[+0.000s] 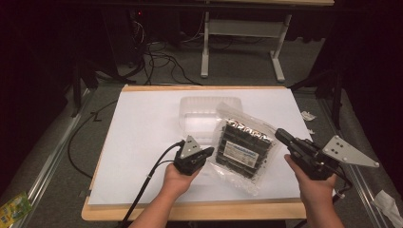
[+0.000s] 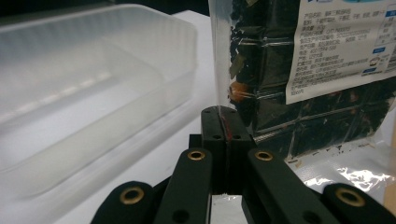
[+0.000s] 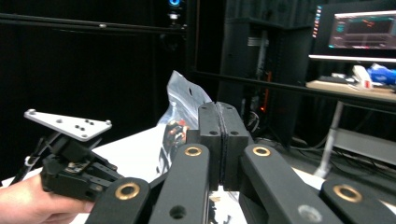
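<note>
A clear plastic bag [image 1: 244,147] of dark pieces with a white label lies right of the middle of the white-topped table [image 1: 142,142], its far end raised. My left gripper [image 1: 209,152] is at the bag's left edge. In the left gripper view its jaws [image 2: 225,112] are together, and the bag's [image 2: 327,56] clear edge runs into the seam between them. My right gripper [image 1: 278,134] is at the bag's right edge. Its jaws [image 3: 218,106] are pressed together, with the bag [image 3: 184,100] rising just behind them.
A clear plastic tray [image 1: 199,102] stands empty just behind the bag and close on the left in the left gripper view [image 2: 140,18]. Cables and a trestle leg [image 1: 205,47] lie on the floor beyond the table. A lit monitor [image 3: 359,30] stands far off.
</note>
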